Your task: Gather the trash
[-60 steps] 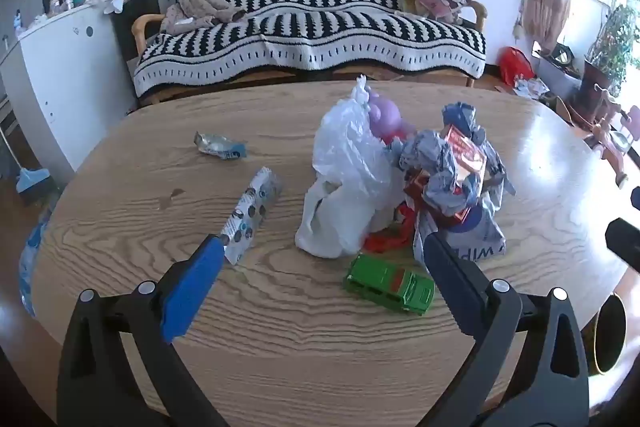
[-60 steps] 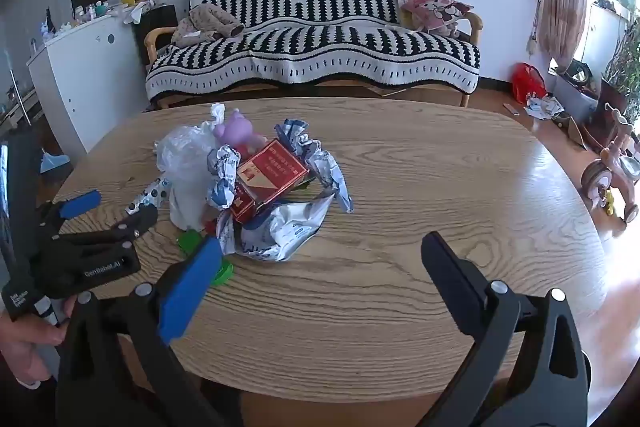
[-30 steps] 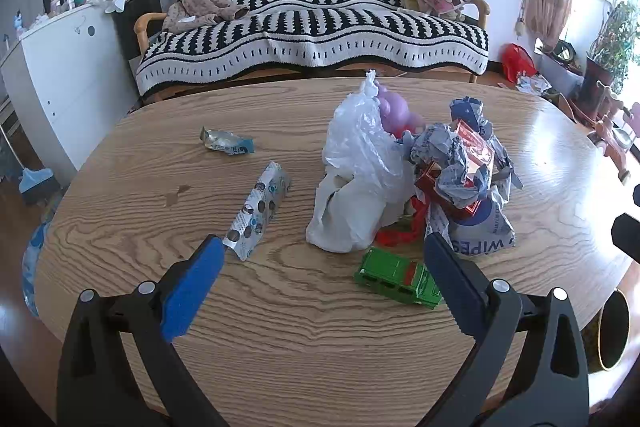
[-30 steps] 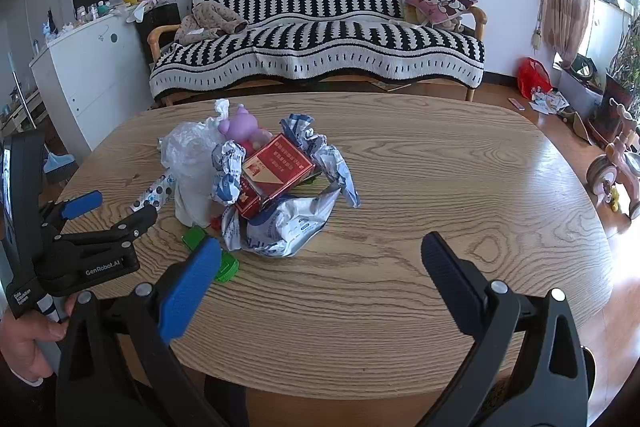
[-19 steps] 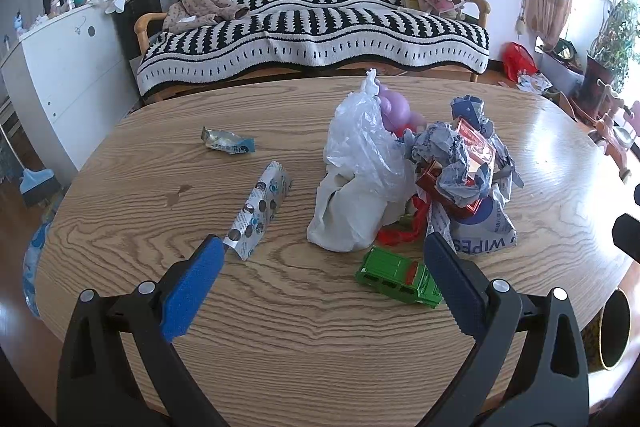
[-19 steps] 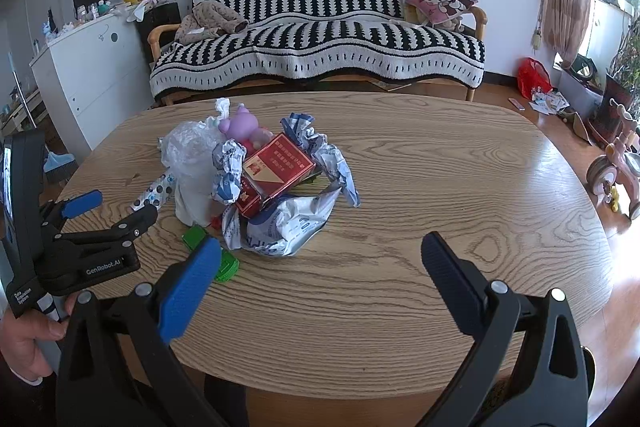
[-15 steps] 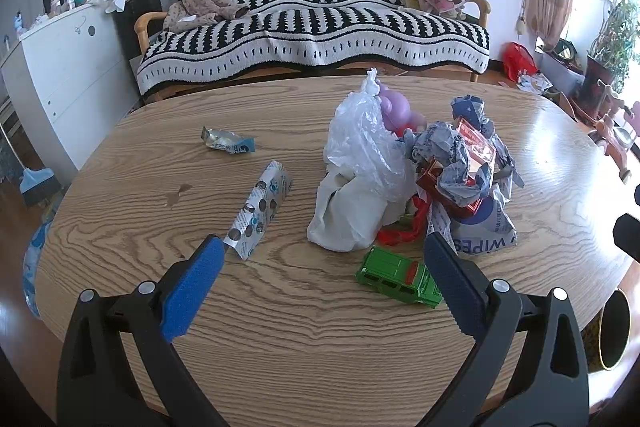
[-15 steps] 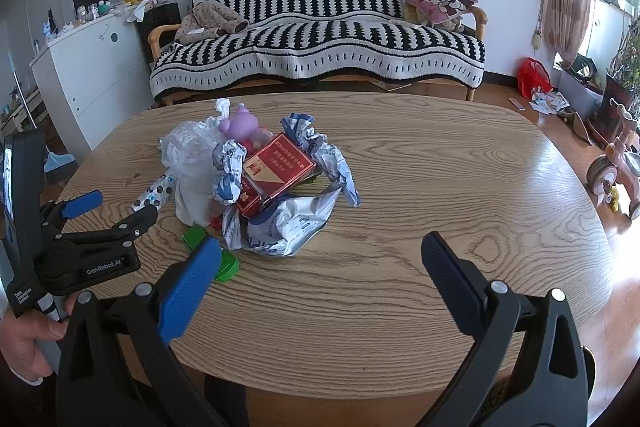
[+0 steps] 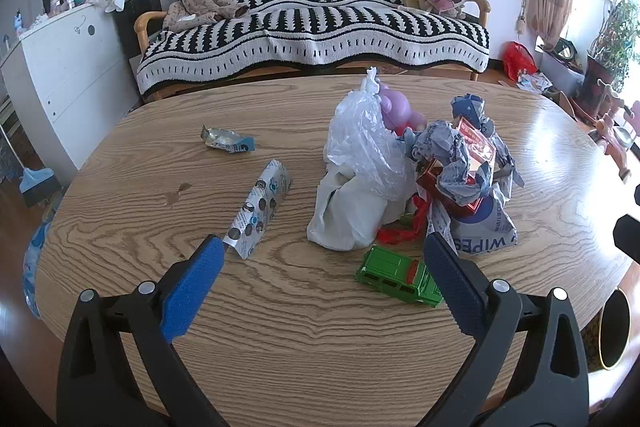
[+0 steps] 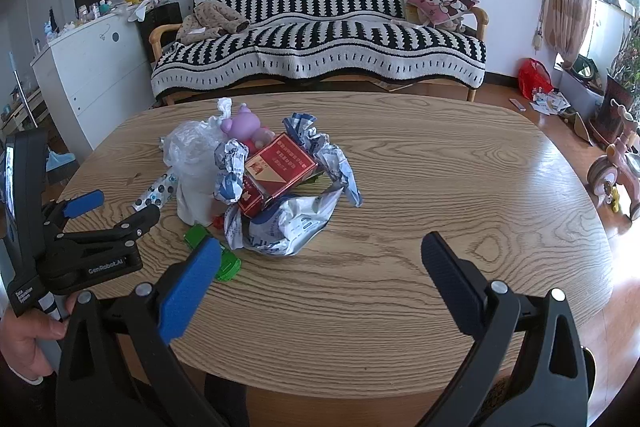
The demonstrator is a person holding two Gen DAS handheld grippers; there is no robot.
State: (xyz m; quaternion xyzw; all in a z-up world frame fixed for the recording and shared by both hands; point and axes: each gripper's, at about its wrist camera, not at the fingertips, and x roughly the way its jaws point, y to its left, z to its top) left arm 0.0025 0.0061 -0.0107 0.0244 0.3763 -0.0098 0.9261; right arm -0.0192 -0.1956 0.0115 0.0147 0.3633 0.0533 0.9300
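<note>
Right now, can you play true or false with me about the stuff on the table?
1. The green toy car sits on the wooden table, in front of the pile. True.
2. The left gripper is squeezing the white plastic bag. False: it is open and holds nothing.
3. A red box lies on top of the crumpled wrappers. True.
4. The spotted wrapper is inside the pile. False: it lies apart, left of the bag.
5. The right gripper is shut. False: its fingers are spread wide.
</note>
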